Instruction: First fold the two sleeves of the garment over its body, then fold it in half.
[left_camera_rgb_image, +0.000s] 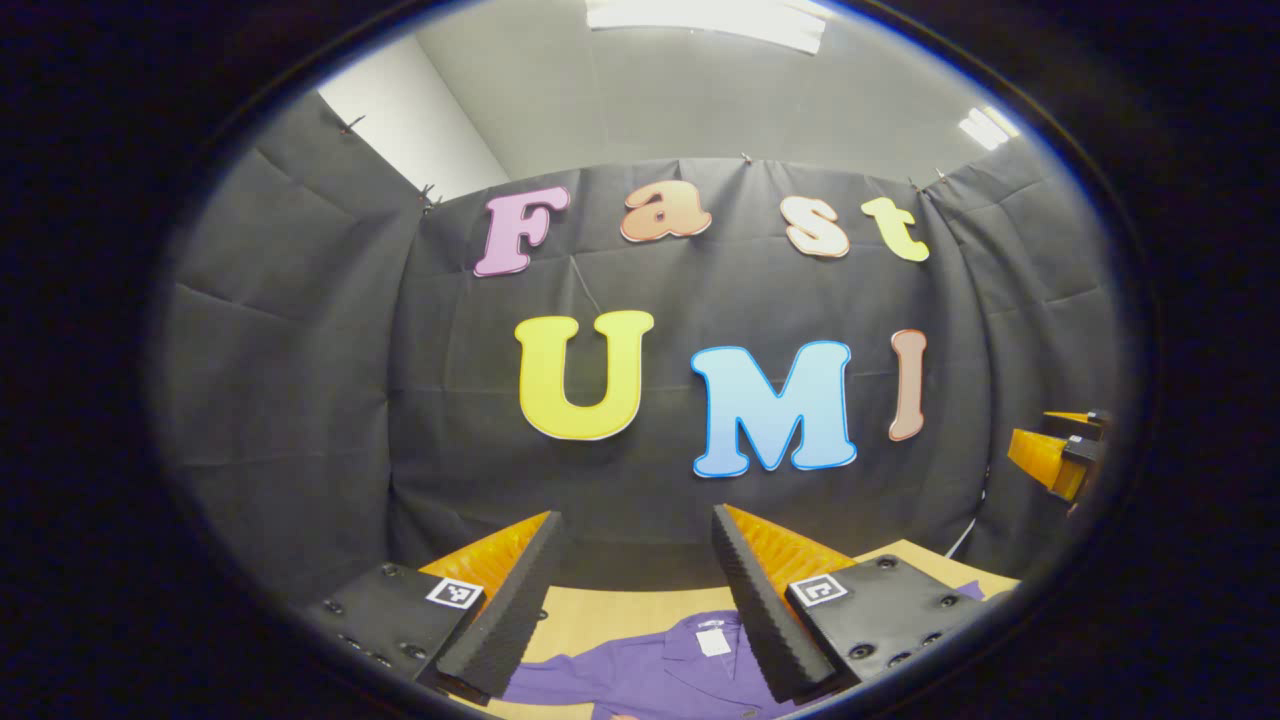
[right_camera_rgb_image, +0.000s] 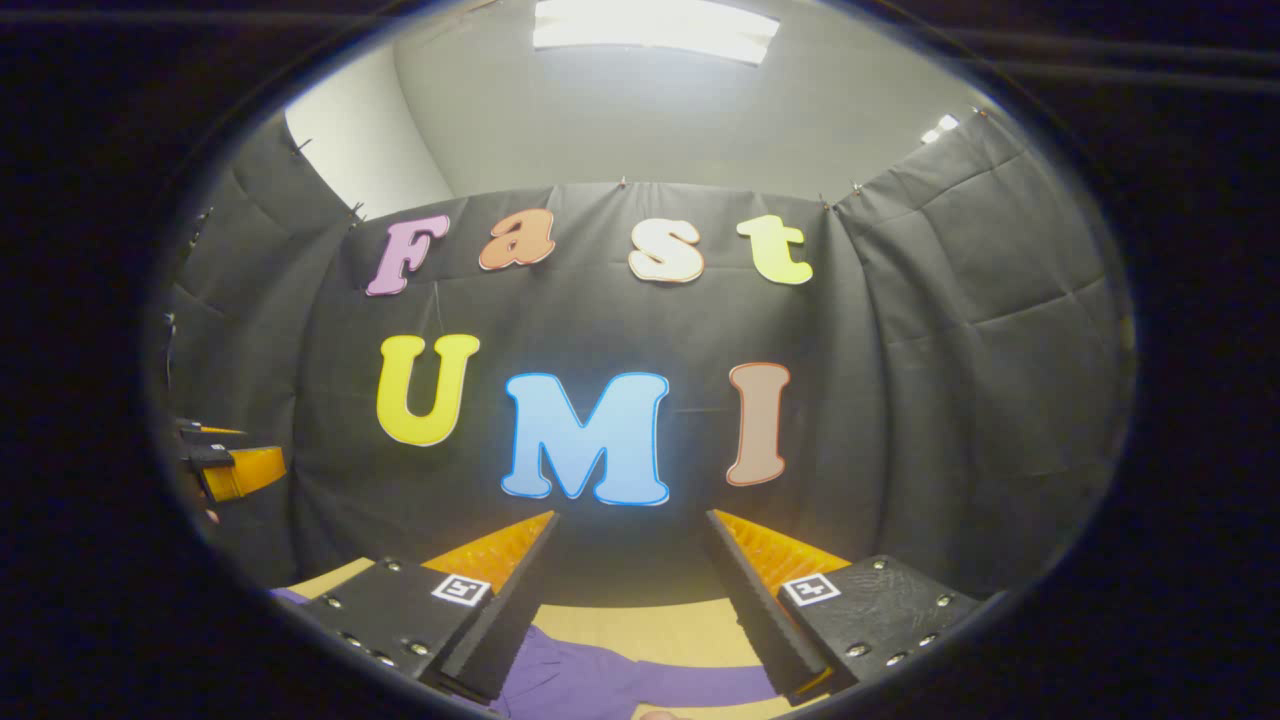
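A purple garment (left_camera_rgb_image: 650, 670) with a white neck label lies flat on the wooden table (left_camera_rgb_image: 620, 610), low in the left gripper view. My left gripper (left_camera_rgb_image: 635, 525) hangs above it, open, with nothing between its fingers. In the right gripper view a purple sleeve (right_camera_rgb_image: 610, 682) stretches across the table (right_camera_rgb_image: 650, 625) under my right gripper (right_camera_rgb_image: 632, 525), which is open and empty too. Both grippers point at the booth's back wall, well above the cloth. The right gripper's orange finger (left_camera_rgb_image: 1050, 460) shows at the far right of the left gripper view, and the left gripper's orange finger (right_camera_rgb_image: 240, 470) shows at the far left of the right gripper view.
Black cloth walls close the booth behind and on both sides. The table's far edge (right_camera_rgb_image: 640, 606) runs close to the back wall. Ceiling lights shine overhead.
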